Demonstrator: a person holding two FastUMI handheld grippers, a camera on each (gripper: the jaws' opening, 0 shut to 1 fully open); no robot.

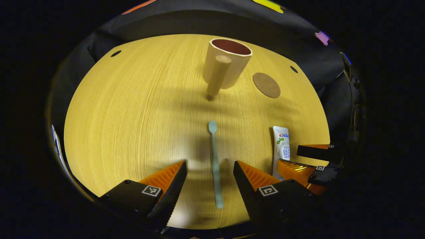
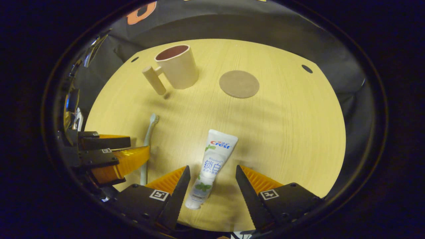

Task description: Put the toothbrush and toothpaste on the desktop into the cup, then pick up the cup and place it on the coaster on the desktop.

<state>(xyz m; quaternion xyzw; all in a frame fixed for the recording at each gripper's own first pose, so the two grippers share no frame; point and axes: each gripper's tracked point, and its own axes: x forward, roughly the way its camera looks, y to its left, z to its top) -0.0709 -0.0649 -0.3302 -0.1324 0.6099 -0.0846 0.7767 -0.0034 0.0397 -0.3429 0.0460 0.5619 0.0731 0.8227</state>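
Toothbrush (image 1: 215, 162) pale green, slim, flat btwn left gripper (image 1: 210, 172) fingers.

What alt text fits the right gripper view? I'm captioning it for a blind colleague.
Open tongs straddle a toothpaste tube lying on a wooden table. Farther back stand a cup with a peg handle and a round coaster beside it. At left, a toothbrush lies by the other tongs.

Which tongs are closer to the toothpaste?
Right. The right tongs are open with the white plastic toothpaste tube lying between their fingers. The left tongs sit beside it, straddling the pale green toothbrush instead.
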